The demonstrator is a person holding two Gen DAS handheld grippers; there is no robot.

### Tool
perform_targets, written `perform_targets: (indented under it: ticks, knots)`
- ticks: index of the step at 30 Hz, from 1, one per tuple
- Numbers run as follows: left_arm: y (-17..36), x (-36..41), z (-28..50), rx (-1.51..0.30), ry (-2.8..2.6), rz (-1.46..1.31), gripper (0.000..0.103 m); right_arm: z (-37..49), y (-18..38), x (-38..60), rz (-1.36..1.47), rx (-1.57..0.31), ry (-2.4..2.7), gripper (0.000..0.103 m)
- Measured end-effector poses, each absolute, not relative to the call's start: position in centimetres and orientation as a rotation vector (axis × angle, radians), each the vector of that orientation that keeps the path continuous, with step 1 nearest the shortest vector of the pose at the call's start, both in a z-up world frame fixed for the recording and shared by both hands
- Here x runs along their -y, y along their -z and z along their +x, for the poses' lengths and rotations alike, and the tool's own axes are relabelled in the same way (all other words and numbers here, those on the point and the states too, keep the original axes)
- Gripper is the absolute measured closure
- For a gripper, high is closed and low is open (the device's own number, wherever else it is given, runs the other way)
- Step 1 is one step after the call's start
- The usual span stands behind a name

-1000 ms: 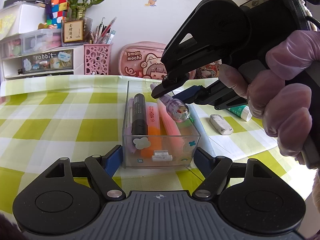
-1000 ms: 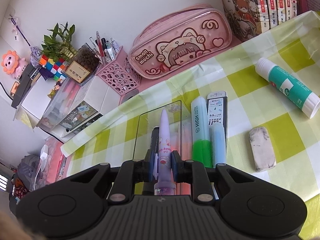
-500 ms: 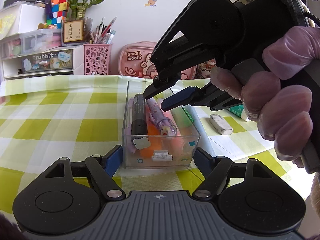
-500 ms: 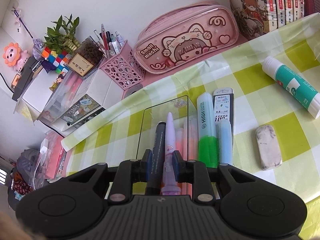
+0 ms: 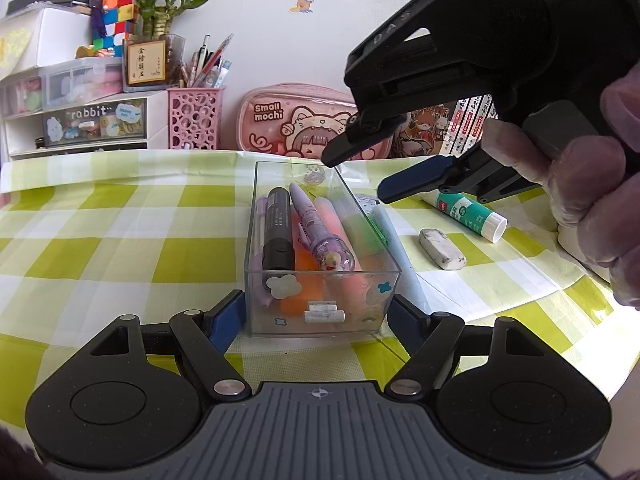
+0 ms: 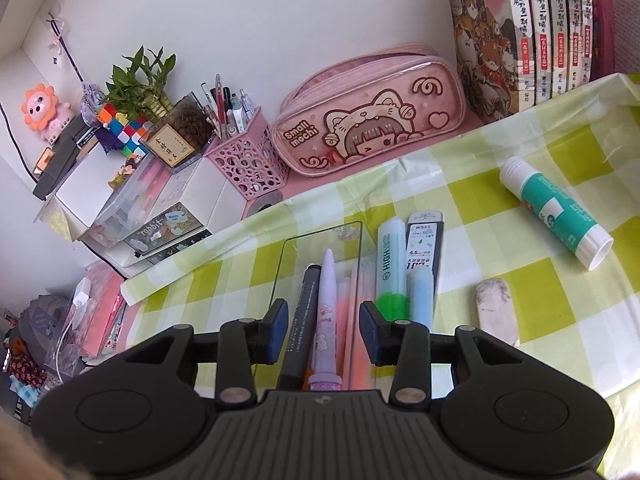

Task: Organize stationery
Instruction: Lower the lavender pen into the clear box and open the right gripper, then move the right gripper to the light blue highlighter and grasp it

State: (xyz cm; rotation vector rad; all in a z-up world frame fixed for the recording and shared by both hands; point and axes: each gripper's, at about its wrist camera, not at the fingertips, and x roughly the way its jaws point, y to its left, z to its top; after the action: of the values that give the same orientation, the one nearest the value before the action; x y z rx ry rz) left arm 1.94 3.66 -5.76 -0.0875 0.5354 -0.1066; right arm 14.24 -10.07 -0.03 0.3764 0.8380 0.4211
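Clear plastic box [image 5: 320, 264] on the checked table [image 5: 120, 240] holds several pens including the purple pen [image 5: 320, 232], both tools spread and empty, while green highlighter [image 6: 392, 268], eraser [image 6: 496, 312] and glue stick [image 6: 556, 212] wait to its right.

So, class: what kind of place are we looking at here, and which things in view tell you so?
Probably a home study desk: a pen pot, a pencil case and a row of books line the wall behind a checked tablecloth.
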Motion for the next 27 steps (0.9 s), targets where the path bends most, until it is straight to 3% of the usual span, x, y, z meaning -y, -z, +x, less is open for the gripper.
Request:
perform_targets:
  ticks: [4, 27]
  knots:
    - [5.8, -3.6, 1.9, -0.535, 0.107, -0.088, 0.028, 13.6, 0.3, 11.0, 0.319, -0.808, -0.377, 0.054]
    - [5.8, -3.6, 1.9, -0.535, 0.107, -0.088, 0.028, 13.0, 3.7, 11.3, 0.021, -0.782, -0.552, 0.055]
